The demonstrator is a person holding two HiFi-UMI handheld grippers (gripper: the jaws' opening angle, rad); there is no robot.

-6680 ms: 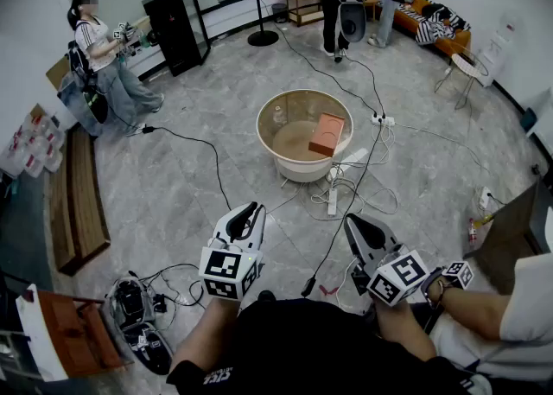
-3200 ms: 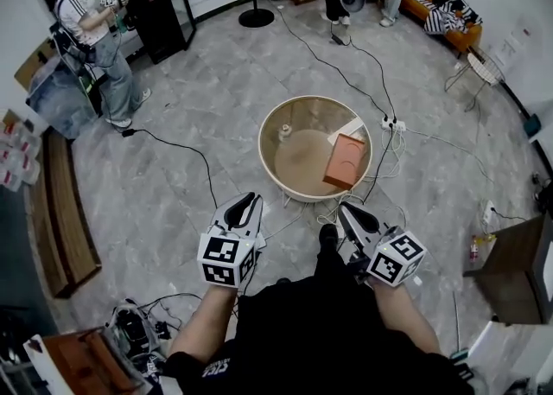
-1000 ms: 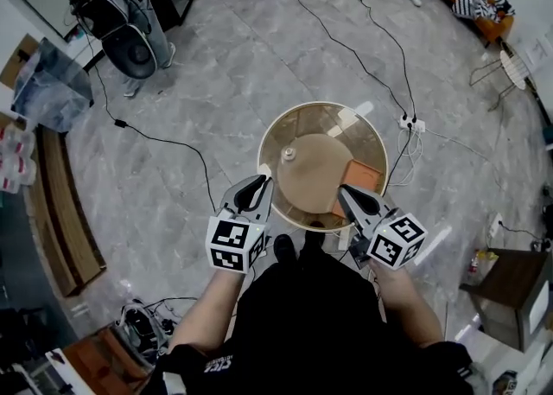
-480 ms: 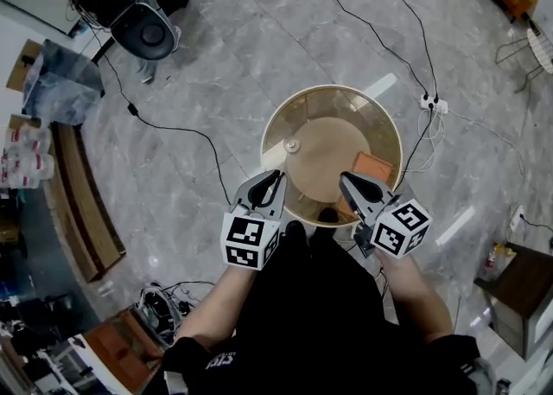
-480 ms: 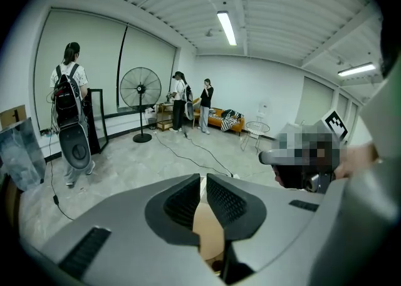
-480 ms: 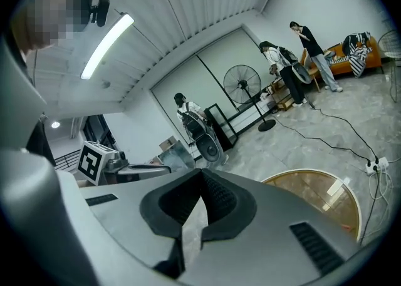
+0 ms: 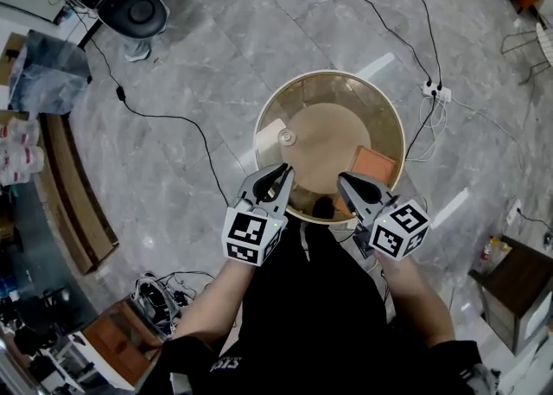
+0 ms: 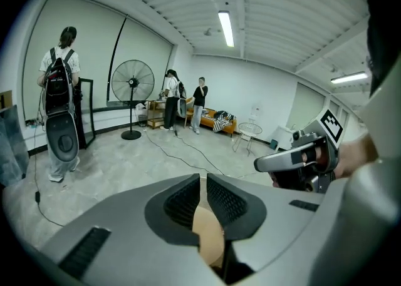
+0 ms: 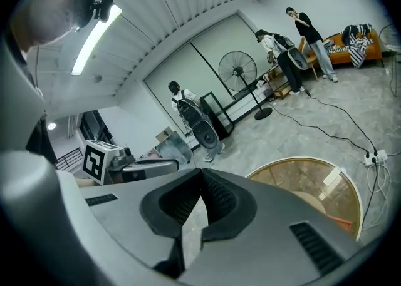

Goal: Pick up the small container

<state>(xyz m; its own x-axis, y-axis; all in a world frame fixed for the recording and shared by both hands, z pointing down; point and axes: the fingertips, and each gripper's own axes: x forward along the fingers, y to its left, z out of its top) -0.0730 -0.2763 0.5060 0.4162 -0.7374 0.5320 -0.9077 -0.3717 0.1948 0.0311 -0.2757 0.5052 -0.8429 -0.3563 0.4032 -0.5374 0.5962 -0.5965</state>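
Well, from my remote seat, the far left of the head view has a long brown wooden bench (image 7: 76,203) by the wall and a thin black cable (image 7: 177,125) snaking over the grey marble floor. Next comes the left gripper (image 7: 278,174), held at the near rim of the round glass-topped table with a cream rim (image 7: 328,73). Its own view shows the dark ribbed pads brought together with nothing clamped between them. The small round pale container (image 7: 286,136) stands upright on the left part of the glass, a little ahead of that gripper's tips and not touching them. Further right, a flat orange square box (image 7: 373,163) lies on the glass near the right rim. The right gripper (image 7: 346,181) hovers just beside that box (its jaws are likewise closed and empty). Beyond the table sits a white power strip (image 7: 435,91).
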